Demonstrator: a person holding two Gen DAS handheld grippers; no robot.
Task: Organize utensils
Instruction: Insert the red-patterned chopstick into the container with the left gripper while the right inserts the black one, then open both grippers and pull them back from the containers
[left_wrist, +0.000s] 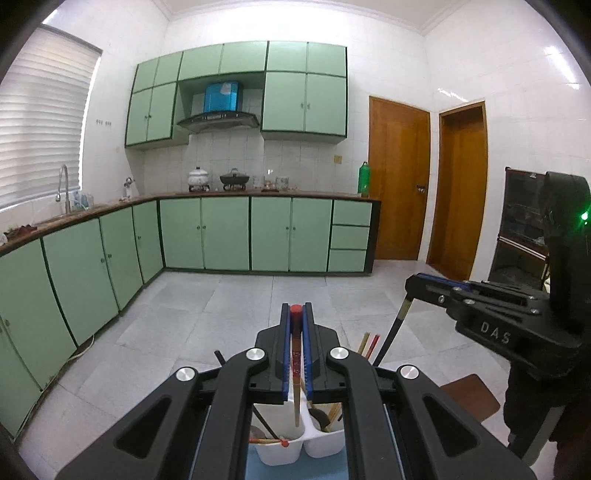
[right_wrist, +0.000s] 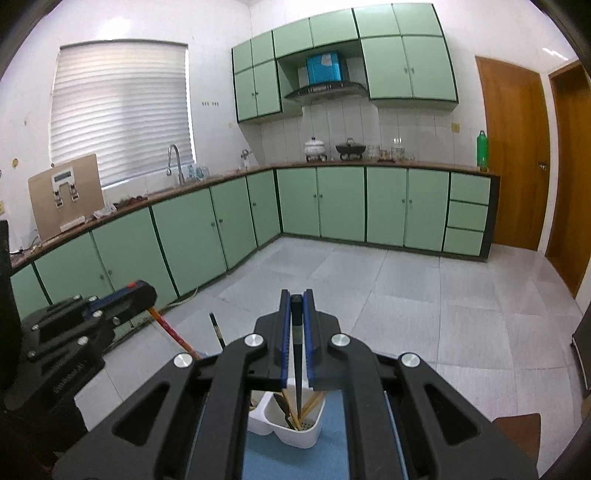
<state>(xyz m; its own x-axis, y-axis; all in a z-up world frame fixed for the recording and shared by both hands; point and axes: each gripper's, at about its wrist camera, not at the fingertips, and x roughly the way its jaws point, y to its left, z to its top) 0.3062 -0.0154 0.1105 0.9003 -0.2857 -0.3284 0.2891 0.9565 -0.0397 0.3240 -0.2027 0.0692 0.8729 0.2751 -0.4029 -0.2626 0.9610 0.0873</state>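
Note:
My left gripper (left_wrist: 296, 314) is shut on a wooden chopstick with a red top (left_wrist: 295, 354). It hangs upright, its lower end down at the white divided utensil holder (left_wrist: 325, 443). My right gripper (right_wrist: 296, 299) is shut on a black chopstick (right_wrist: 297, 369) whose tip points into the holder's (right_wrist: 291, 434) near compartment, among several wooden utensils. Each gripper shows in the other's view: the right gripper (left_wrist: 412, 286) with its black chopstick (left_wrist: 391, 332), the left gripper (right_wrist: 147, 291) with its red-topped chopstick (right_wrist: 173, 332). Whether either tip touches the holder is hidden.
The holder stands on a blue mat (right_wrist: 332, 435). A brown wooden surface (left_wrist: 469, 398) lies to the right. Beyond is grey tiled floor (left_wrist: 258, 302), with green cabinets (left_wrist: 221, 232) along the left and far walls, two wooden doors (left_wrist: 399, 184) and a dark cabinet (left_wrist: 521, 229).

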